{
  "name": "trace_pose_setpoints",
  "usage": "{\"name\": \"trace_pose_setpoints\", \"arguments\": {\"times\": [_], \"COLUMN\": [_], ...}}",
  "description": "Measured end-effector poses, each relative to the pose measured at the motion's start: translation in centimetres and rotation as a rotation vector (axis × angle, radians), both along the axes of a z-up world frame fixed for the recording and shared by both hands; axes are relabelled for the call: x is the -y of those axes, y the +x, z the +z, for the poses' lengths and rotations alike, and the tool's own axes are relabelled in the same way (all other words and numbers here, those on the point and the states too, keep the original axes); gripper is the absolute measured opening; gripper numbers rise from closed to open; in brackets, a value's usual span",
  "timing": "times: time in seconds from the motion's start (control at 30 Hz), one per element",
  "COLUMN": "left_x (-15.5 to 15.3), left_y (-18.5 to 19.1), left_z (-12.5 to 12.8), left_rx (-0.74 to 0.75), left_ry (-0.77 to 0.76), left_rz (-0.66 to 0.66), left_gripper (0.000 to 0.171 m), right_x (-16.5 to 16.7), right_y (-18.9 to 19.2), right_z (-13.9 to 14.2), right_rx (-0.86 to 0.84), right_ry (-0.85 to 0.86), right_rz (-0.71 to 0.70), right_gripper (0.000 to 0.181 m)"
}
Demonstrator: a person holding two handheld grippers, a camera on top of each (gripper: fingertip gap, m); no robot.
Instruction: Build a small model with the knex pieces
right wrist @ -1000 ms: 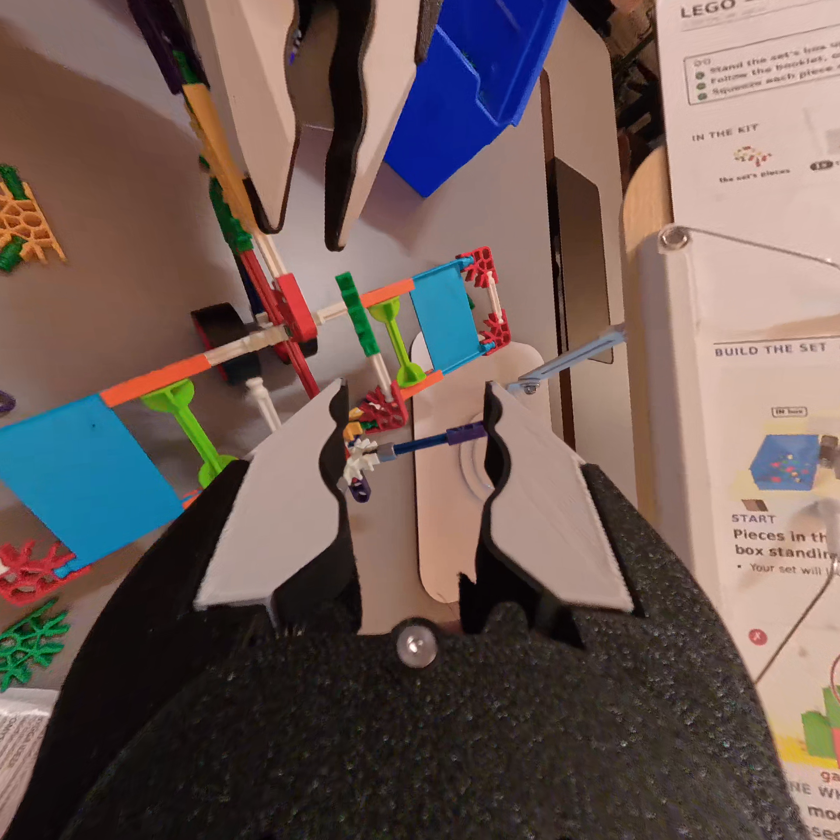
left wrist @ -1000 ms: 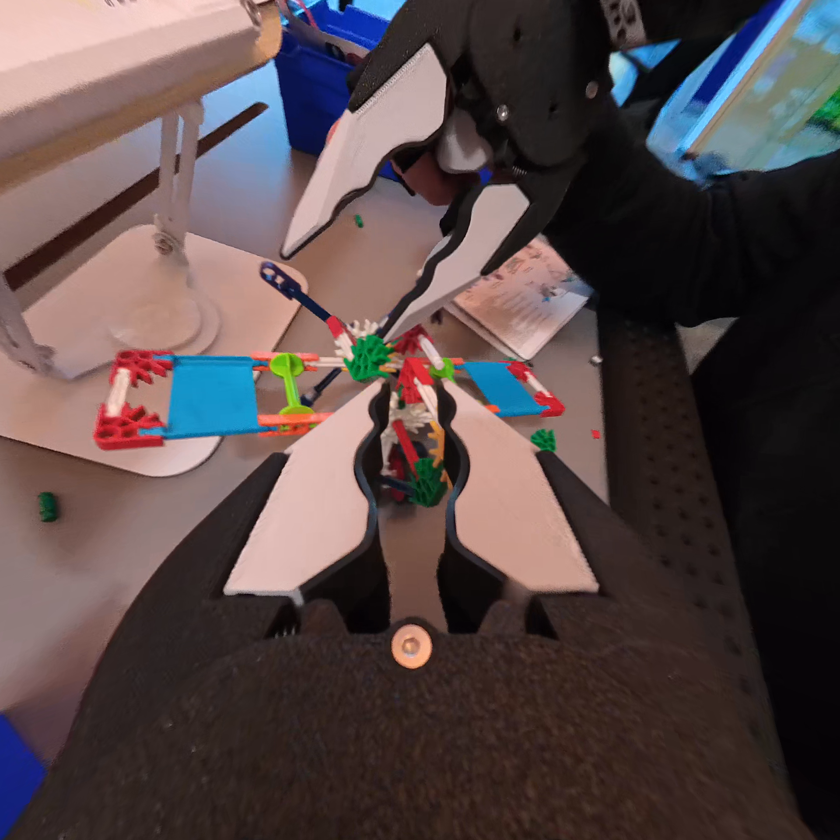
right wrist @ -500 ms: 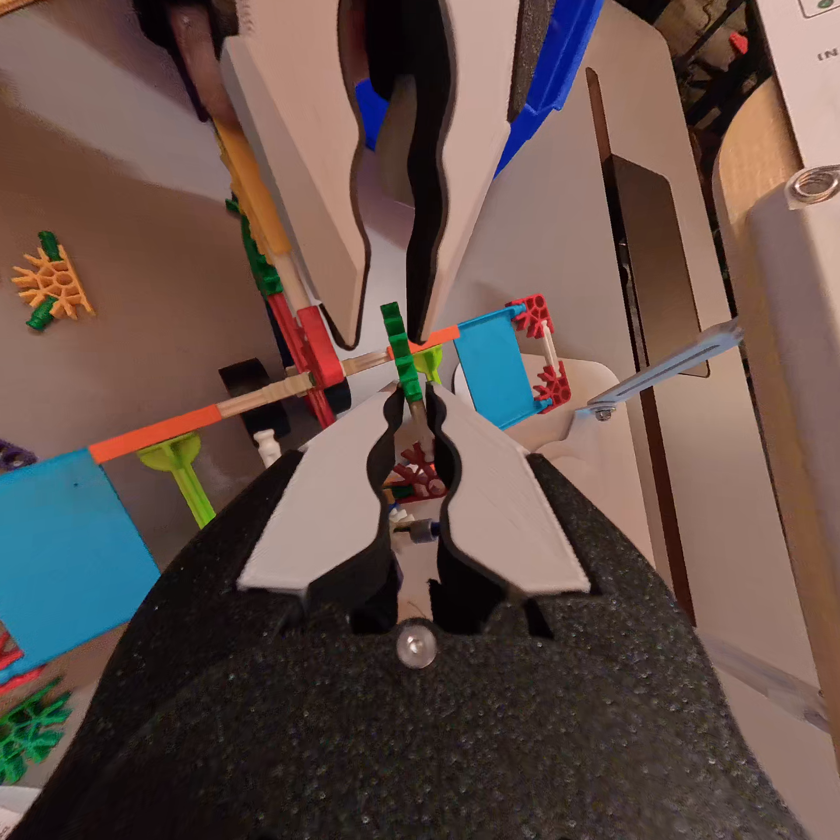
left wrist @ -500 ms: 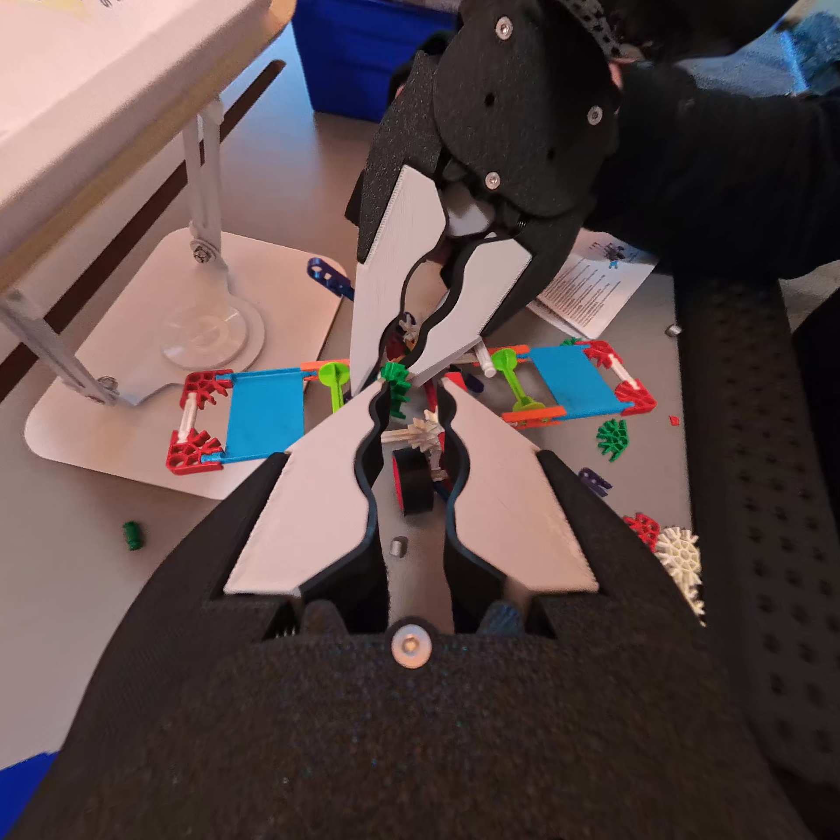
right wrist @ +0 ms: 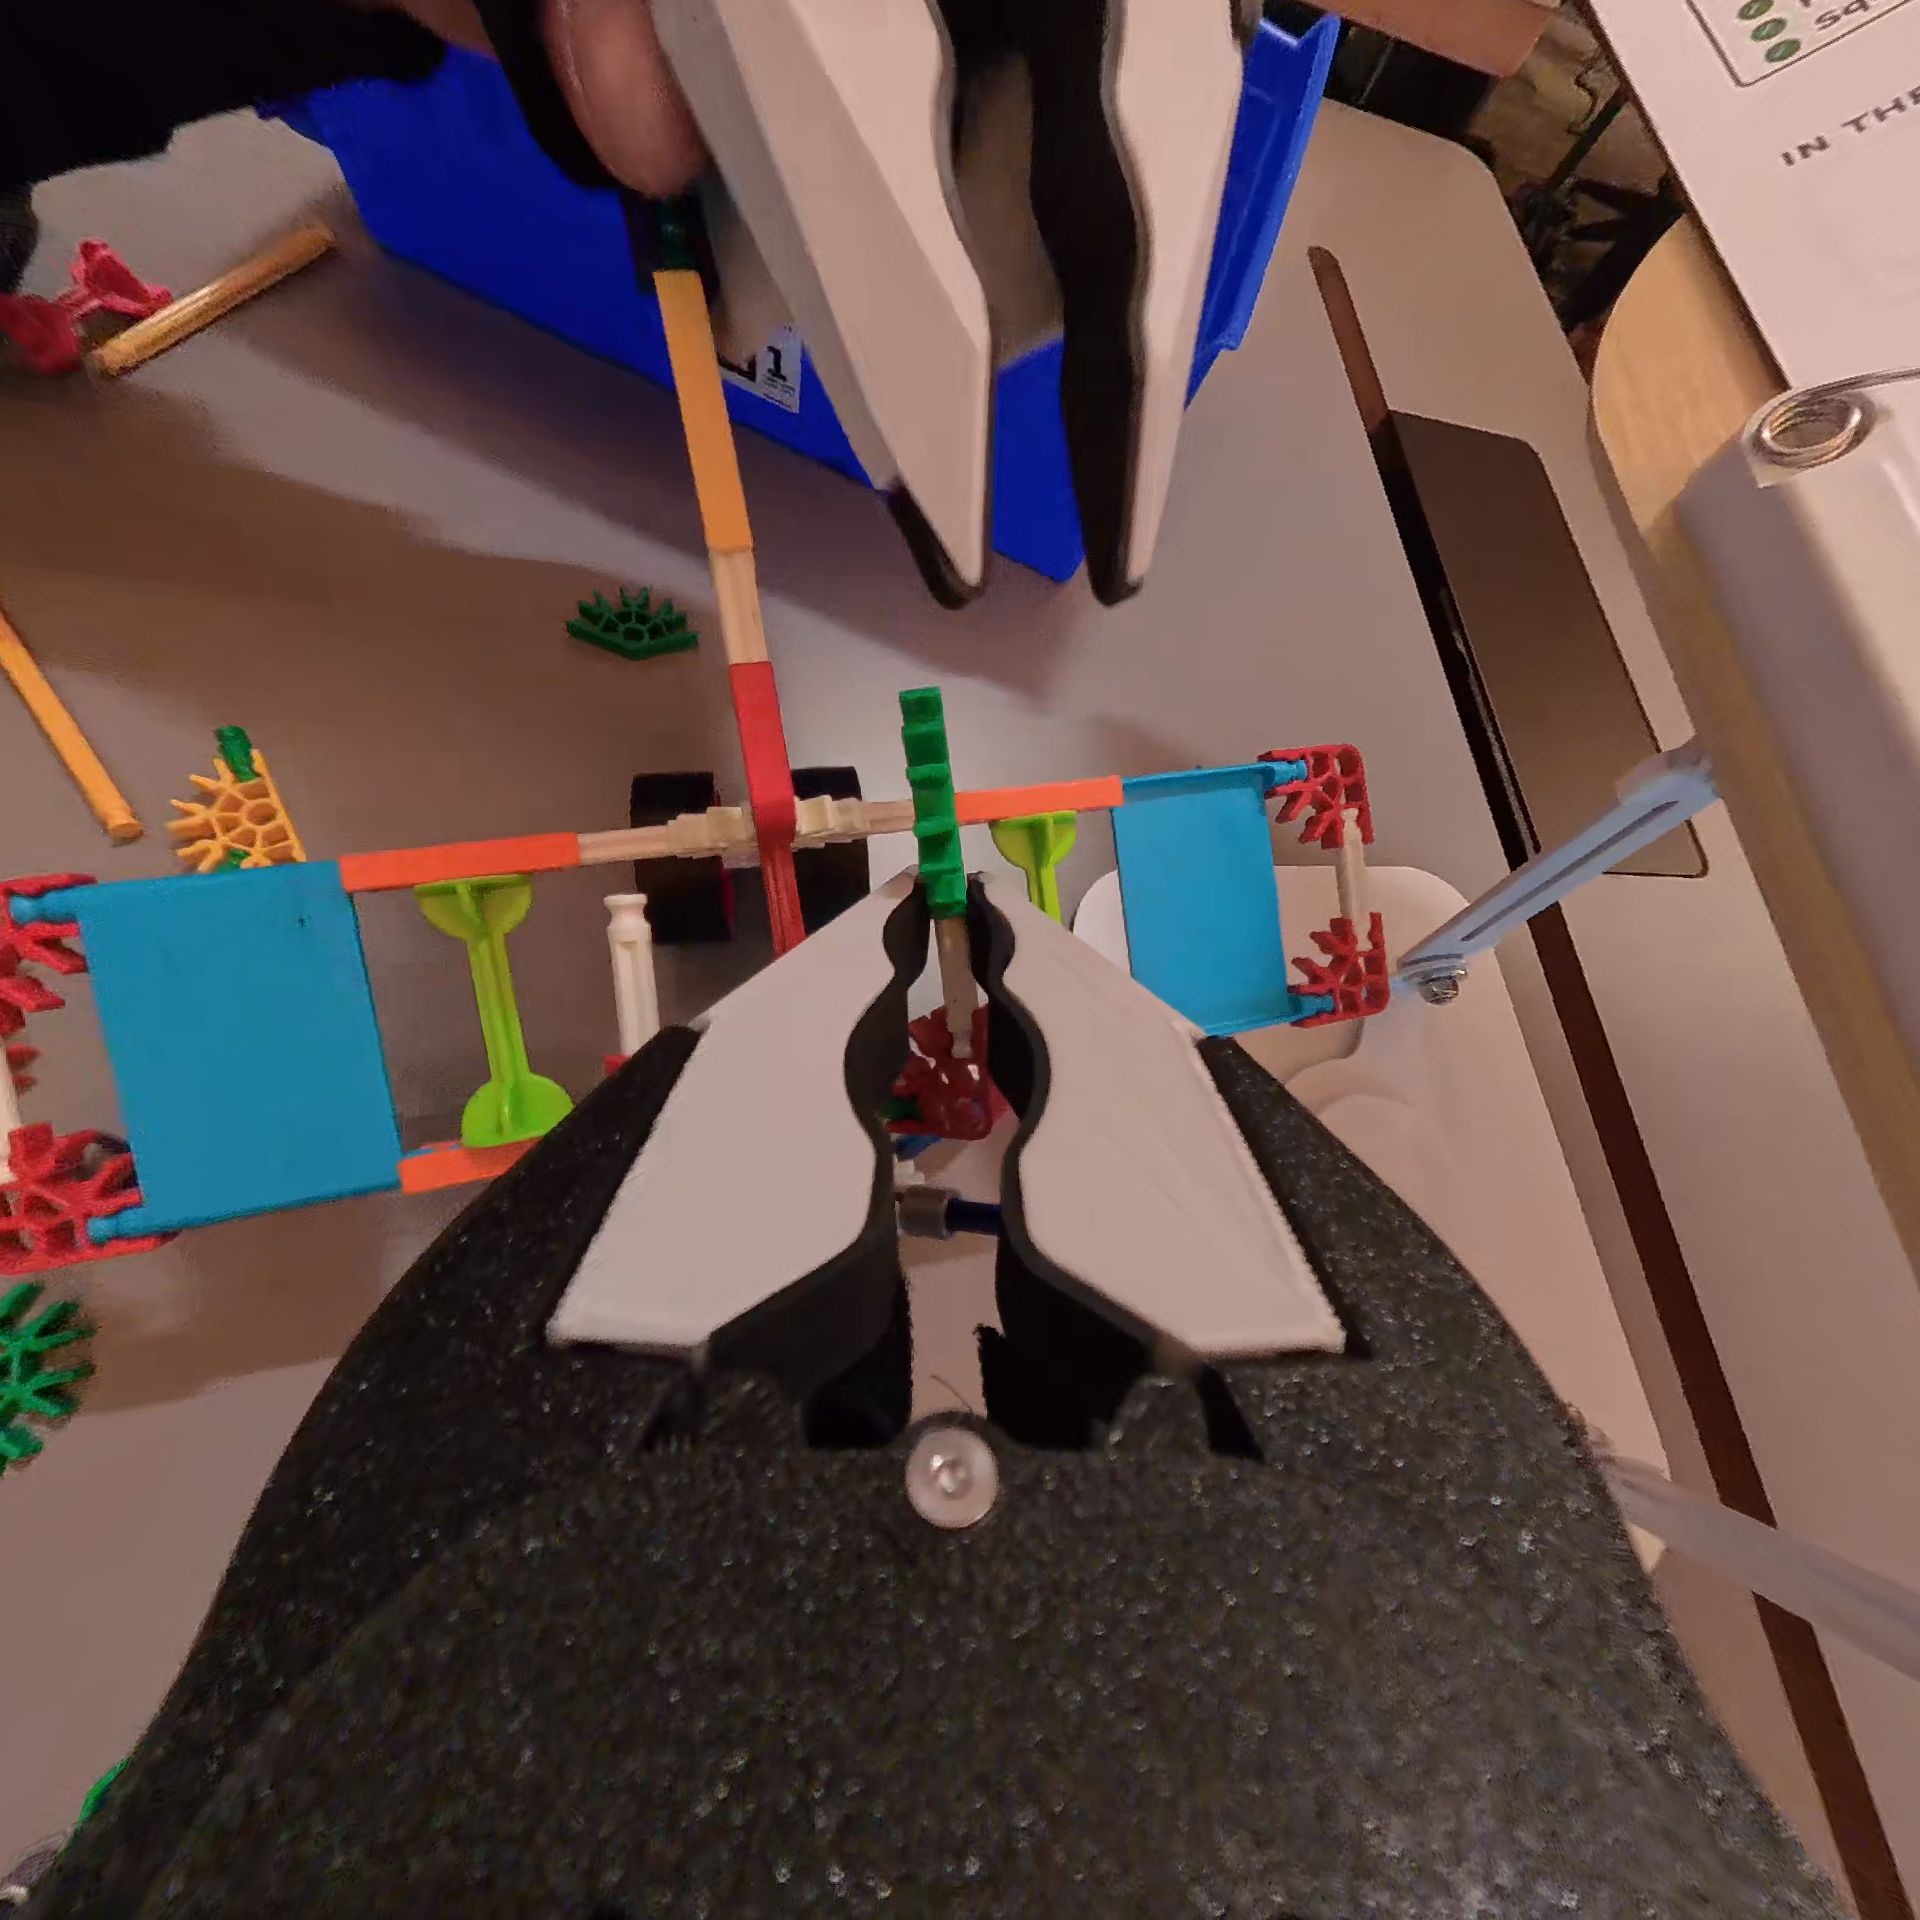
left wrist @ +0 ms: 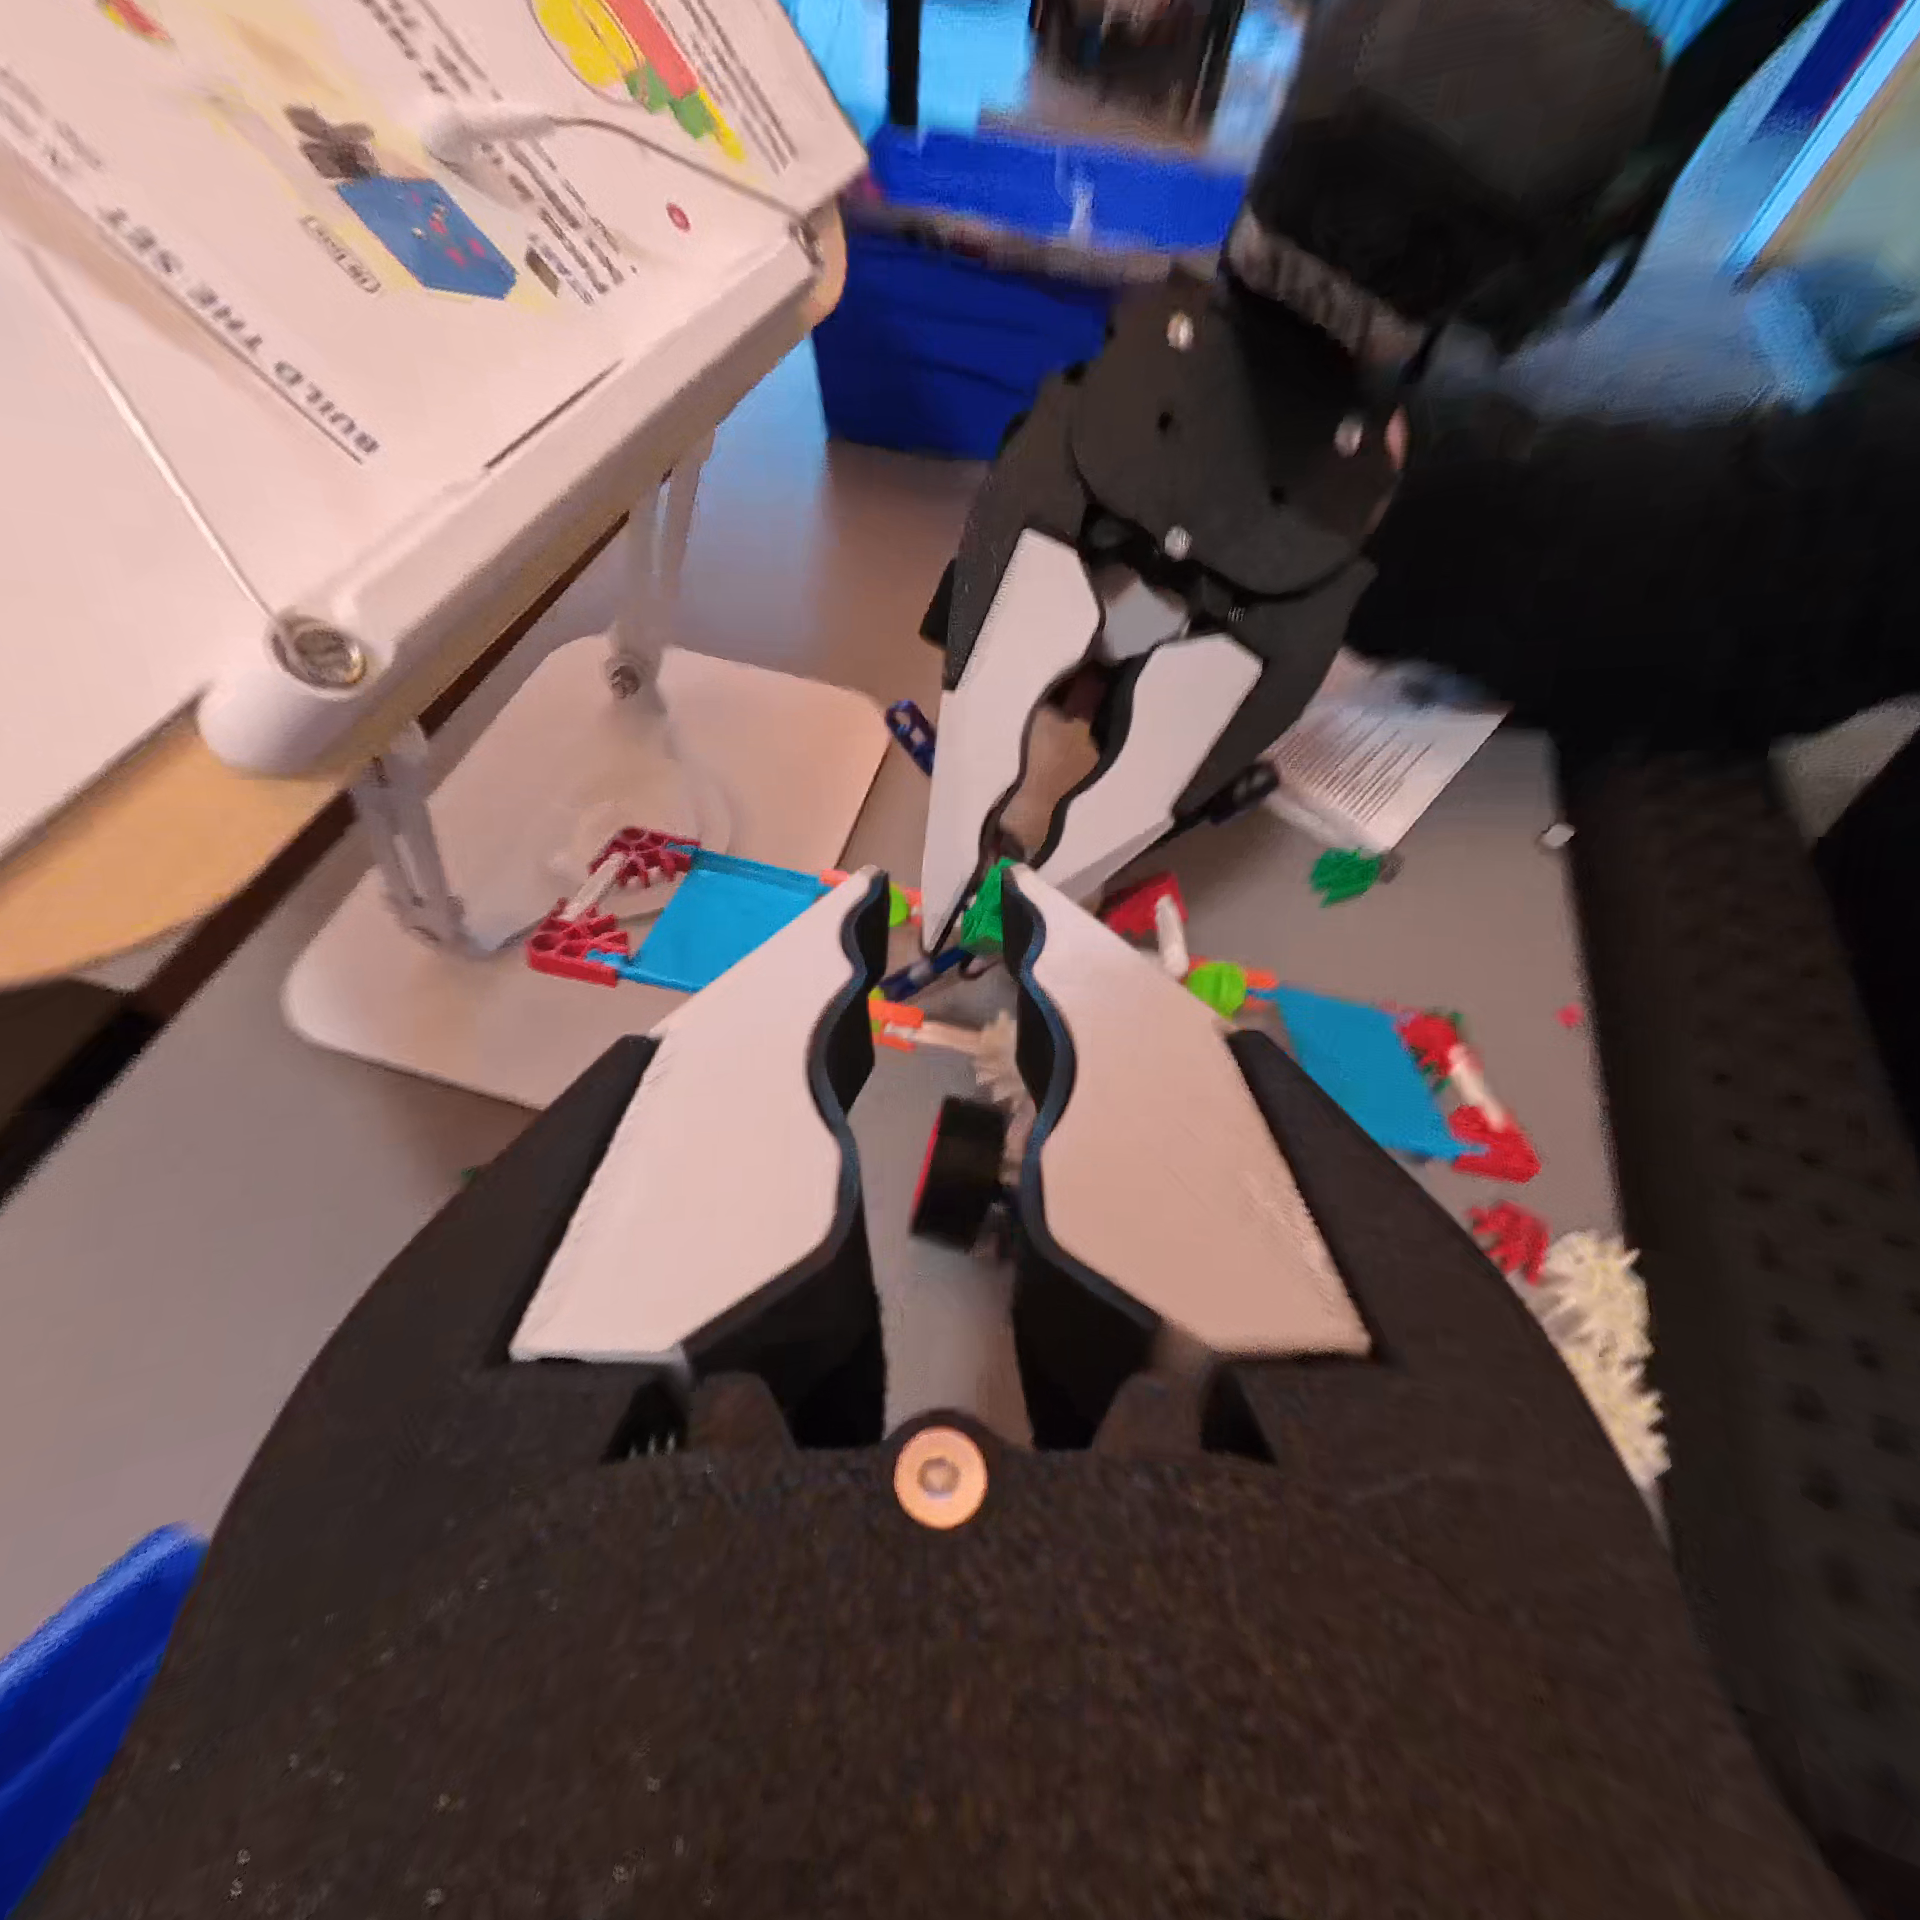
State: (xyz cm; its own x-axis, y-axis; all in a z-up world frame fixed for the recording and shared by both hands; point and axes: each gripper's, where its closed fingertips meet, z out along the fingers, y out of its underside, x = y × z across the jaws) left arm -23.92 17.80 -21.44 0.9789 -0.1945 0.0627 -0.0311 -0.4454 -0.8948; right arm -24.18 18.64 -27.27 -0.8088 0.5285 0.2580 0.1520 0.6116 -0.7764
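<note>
Right wrist view, low centre: right gripper [right wrist: 943,894], jaws pinching the green toothed connector [right wrist: 932,800] at its lower end, a white rod [right wrist: 957,987] running back between the pads. The connector sits on the orange-and-white crossbar of the toy model [right wrist: 727,831], mid-frame, blue panels [right wrist: 234,1023] at either end, black wheel [right wrist: 681,847] behind.

Upper centre: left gripper [right wrist: 1029,592], jaws parted by a narrow gap, gripping nothing, tips above the crossbar. In its own view the gap frames the wheel.

Behind: blue bin [right wrist: 499,229]; white stand base [right wrist: 1382,914] at right.

Risk, as a judgement: the grip is small and near the tip, so a twist could pop the connector off or bend the crossbar joints. The unsupported model may swing.
</note>
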Motion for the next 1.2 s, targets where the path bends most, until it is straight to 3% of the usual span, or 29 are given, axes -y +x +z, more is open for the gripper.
{"name": "trace_pose_setpoints", "arguments": {"times": [0.1, 0.23, 0.43, 0.63, 0.83, 1.03, 1.2], "left_x": [0.2, -0.2, 0.2, -0.3, -0.8, -0.7, -0.8], "left_y": [-0.1, 0.6, 0.6, 2.5, 2.1, 1.5, 1.6], "left_z": [-0.5, -2.3, -2.3, -3.7, -4.0, -3.9, -3.9], "left_rx": [-0.21, -0.239, -0.172, -0.144, -0.179, -0.203, -0.205], "left_ry": [-0.151, -0.286, -0.299, -0.357, -0.311, -0.305, -0.31], "left_rz": [0.036, 0.013, -0.036, -0.214, -0.206, -0.183, -0.185], "left_gripper": [0.027, 0.026, 0.023, 0.02, 0.01, 0.006, 0.005], "right_x": [0.0, 0.3, 0.4, 0.7, 0.9, -0.5, 0.0], "right_y": [-0.2, 0.0, 0.3, 0.4, 0.4, 0.2, 0.4], "right_z": [0.0, -0.3, -0.3, -0.3, -0.2, -0.2, -0.4], "right_rx": [0.014, 0.054, 0.079, 0.074, 0.071, -0.021, -0.066], "right_ry": [-0.015, -0.019, -0.044, -0.042, -0.061, 0.133, 0.177], "right_rz": [-0.018, -0.028, -0.011, -0.011, -0.003, -0.038, -0.004], "right_gripper": [0.007, 0.009, 0.008, 0.009, 0.008, 0.016, 0.004]}}
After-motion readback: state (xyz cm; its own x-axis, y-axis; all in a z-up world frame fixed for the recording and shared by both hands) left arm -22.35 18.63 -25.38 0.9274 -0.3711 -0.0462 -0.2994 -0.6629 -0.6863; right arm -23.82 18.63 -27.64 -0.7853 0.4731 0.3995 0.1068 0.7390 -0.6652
